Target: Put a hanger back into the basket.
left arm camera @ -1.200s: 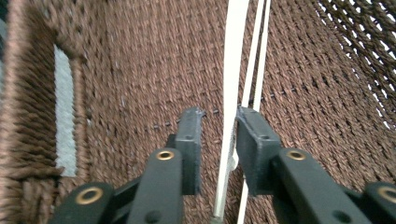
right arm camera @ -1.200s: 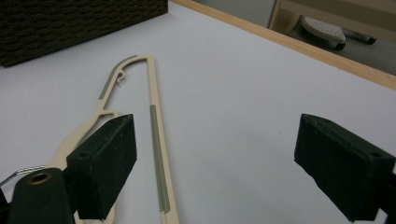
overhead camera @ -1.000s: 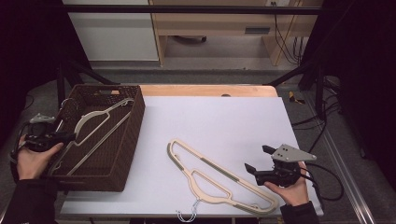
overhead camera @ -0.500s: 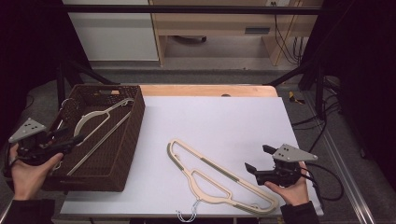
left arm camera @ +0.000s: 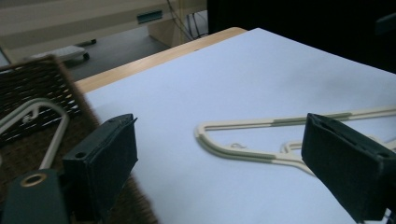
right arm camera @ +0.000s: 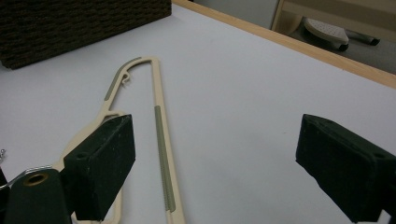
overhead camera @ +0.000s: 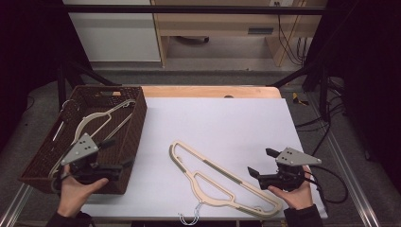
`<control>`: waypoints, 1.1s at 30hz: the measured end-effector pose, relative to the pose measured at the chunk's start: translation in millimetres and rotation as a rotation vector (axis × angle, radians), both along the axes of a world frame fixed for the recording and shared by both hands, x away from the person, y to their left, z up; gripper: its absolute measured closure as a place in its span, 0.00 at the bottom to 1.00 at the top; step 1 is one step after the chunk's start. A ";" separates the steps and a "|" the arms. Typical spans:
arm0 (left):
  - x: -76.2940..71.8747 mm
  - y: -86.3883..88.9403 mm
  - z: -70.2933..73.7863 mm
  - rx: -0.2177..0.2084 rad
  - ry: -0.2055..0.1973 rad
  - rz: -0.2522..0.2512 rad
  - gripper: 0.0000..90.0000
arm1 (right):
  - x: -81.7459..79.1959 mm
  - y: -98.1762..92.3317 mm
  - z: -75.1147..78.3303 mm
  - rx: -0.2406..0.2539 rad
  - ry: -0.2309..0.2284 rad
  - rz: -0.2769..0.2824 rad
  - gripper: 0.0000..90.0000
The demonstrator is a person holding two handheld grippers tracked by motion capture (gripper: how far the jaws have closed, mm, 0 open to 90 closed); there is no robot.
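A cream plastic hanger [overhead camera: 217, 177] with grey-green strips lies flat on the white table [overhead camera: 227, 118], its metal hook [overhead camera: 191, 218] at the front edge. A second cream hanger [overhead camera: 94, 120] rests inside the brown wicker basket [overhead camera: 135, 127] at the left. My left gripper [overhead camera: 118, 153] hovers over the basket's near right corner, open and holding nothing. In the left gripper view the gripper [left arm camera: 219, 126] faces the table hanger [left arm camera: 243, 154]. My right gripper [overhead camera: 260, 161] stands open just right of that hanger's near end. The right gripper view shows the hanger [right arm camera: 159, 121] beside the gripper's [right arm camera: 215, 126] left jaw.
The basket [left arm camera: 28, 84] takes up the table's left side, its wall [right arm camera: 70, 23] facing the white sheet. A wooden strip [overhead camera: 208, 91] edges the table at the back. Cables [overhead camera: 331, 184] trail off to the right. A dark frame surrounds the table.
My left gripper has swung from outside the basket's left wall to over its near right corner, turning toward the table hanger. The right gripper has stayed put.
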State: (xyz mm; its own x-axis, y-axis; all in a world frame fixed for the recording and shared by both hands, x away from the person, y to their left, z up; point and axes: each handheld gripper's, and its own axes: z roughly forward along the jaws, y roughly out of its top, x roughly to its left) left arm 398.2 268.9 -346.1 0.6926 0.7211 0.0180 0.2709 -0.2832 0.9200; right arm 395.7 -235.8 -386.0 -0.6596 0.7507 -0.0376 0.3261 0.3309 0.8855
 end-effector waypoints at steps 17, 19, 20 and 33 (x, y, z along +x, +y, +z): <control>-2.5 -47.0 -34.2 0.048 0.051 -0.113 0.10 | -3.6 13.5 -7.4 -0.131 0.100 0.067 0.16; -3.2 -50.8 -37.7 0.060 0.054 -0.128 0.10 | -4.4 17.2 -9.0 -0.161 0.115 0.077 0.17; -3.6 -52.2 -38.9 0.064 0.058 -0.135 0.10 | -4.9 19.5 -9.9 -0.176 0.127 0.087 0.17; -3.6 -59.4 -51.2 0.076 0.081 -0.159 0.09 | -19.8 39.9 -24.0 -0.294 0.227 0.202 0.33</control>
